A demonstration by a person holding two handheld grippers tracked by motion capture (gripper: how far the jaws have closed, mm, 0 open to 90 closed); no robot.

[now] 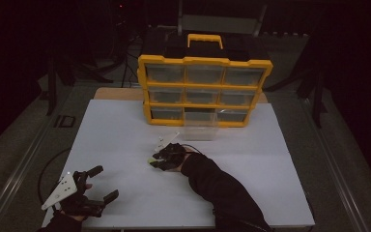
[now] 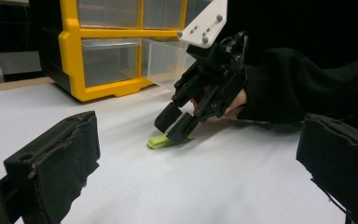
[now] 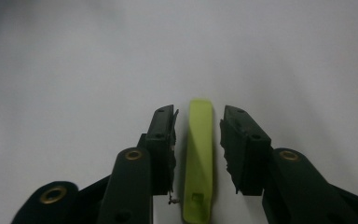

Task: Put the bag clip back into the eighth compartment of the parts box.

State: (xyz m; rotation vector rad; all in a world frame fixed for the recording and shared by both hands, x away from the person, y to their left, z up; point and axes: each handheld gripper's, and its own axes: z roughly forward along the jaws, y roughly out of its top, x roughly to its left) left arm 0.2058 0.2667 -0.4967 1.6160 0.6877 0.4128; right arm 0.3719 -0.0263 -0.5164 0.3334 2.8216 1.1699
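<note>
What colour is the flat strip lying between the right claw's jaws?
Lime green: the flat plastic strip shows best in the right gripper view.

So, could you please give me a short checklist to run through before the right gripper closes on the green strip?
1. The green strip lies flat on the white table: ok.
2. Strip sits between the right gripper jaws, running along them: ok.
3. Pads pressing on the strip: not ok; a gap shows on each side.
4. Jaw tips down at the table surface: ok by the left gripper view.
5. Left gripper stands open and well apart from the strip: ok.
6. A drawer of the yellow organizer is pulled out, ready to receive: ok; whether it holds anything, cannot tell.
</note>
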